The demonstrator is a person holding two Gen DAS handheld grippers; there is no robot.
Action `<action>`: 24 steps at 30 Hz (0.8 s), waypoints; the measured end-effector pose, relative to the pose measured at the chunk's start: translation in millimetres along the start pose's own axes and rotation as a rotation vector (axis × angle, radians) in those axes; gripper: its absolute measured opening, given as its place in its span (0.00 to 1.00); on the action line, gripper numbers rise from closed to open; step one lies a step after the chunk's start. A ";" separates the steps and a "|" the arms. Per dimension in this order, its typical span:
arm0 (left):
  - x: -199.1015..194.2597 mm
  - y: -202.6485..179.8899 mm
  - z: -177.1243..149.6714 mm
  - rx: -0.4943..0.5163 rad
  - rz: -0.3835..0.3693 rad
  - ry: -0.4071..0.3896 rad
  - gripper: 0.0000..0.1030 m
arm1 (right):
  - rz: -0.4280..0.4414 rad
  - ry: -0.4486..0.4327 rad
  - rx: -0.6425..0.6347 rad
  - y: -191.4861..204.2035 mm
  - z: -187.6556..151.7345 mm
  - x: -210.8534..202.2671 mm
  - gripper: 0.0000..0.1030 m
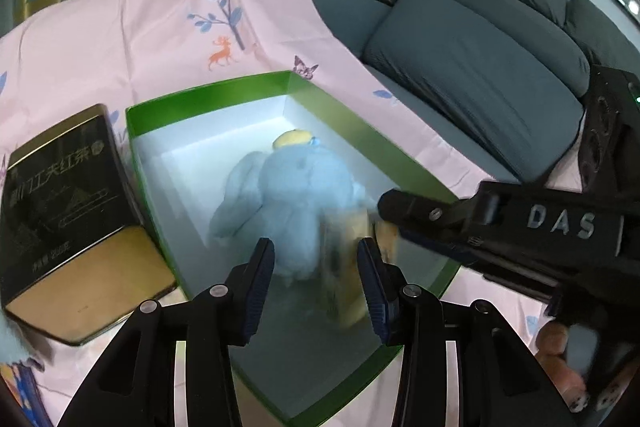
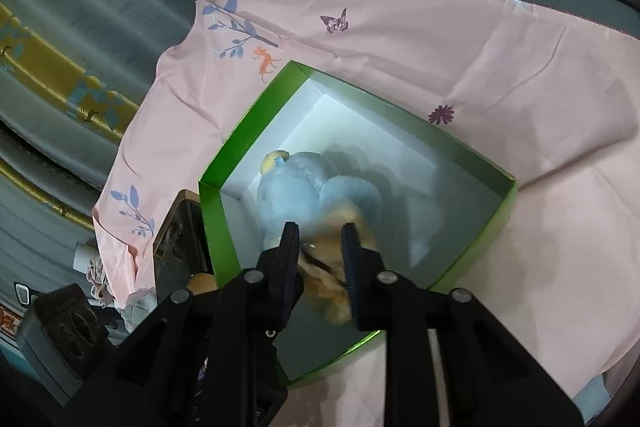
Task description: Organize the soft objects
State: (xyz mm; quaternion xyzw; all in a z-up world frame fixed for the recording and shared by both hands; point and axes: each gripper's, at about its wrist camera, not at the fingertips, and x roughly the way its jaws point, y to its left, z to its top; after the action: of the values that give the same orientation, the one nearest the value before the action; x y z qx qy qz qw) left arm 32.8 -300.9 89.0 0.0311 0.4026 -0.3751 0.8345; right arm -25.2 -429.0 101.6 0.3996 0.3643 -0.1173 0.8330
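A green box with a white inside stands on a pink printed sheet. A light blue plush toy with a yellow cap lies in it, also seen in the right wrist view. My right gripper is shut on a tan plush toy, blurred, low over the box beside the blue one. In the left wrist view it comes in from the right with the tan toy under it. My left gripper hangs open over the box's near end, with nothing gripped.
A black and gold tea tin lies against the box's left side. A grey sofa runs along the right, and curtains hang behind. A small brown plush lies on the sheet at the lower right, outside the box.
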 end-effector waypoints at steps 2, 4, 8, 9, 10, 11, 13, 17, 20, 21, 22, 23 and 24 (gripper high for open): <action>-7.3 2.5 -1.6 -0.004 0.006 -0.009 0.42 | 0.025 -0.016 -0.002 0.7 -0.8 -5.1 0.22; -19.9 7.0 -2.5 -0.018 0.011 -0.029 0.54 | 0.043 -0.030 -0.018 5.6 -2.5 -10.7 0.27; -51.2 19.8 -4.3 -0.066 0.045 -0.083 0.76 | 0.072 -0.047 -0.057 21.2 -9.2 -17.8 0.52; -60.8 23.2 -5.7 -0.070 0.059 -0.094 0.76 | 0.084 -0.047 -0.072 26.6 -11.8 -19.3 0.55; -68.2 26.9 -6.9 -0.076 0.076 -0.102 0.76 | 0.093 -0.046 -0.083 31.3 -14.0 -19.9 0.64; -76.7 30.7 -9.4 -0.085 0.097 -0.110 0.76 | 0.109 -0.044 -0.099 38.4 -17.1 -20.8 0.71; -93.2 40.7 -14.5 -0.104 0.148 -0.125 0.77 | 0.133 -0.040 -0.126 48.7 -22.9 -21.7 0.80; -127.5 68.1 -31.2 -0.160 0.227 -0.153 0.88 | 0.184 -0.014 -0.186 72.8 -37.5 -19.1 0.89; -148.4 90.4 -45.7 -0.206 0.277 -0.164 0.88 | 0.197 0.012 -0.238 91.9 -51.0 -11.7 0.91; -155.8 100.3 -52.9 -0.230 0.300 -0.161 0.88 | 0.201 0.026 -0.268 101.0 -58.1 -7.8 0.91; -163.7 111.1 -60.6 -0.253 0.324 -0.162 0.88 | 0.203 0.034 -0.285 105.4 -61.6 -5.0 0.92; -170.3 121.2 -68.4 -0.269 0.351 -0.160 0.88 | 0.207 0.050 -0.318 114.6 -69.2 -0.5 0.93; -178.3 132.2 -77.5 -0.284 0.381 -0.156 0.88 | 0.211 0.061 -0.340 121.1 -75.0 2.8 0.93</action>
State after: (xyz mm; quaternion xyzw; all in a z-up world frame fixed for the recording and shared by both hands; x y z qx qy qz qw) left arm -1.8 -71.5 127.6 -0.0403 0.3724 -0.1521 0.9146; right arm -2.7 -293.3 138.8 0.2928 0.3601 0.0461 0.8846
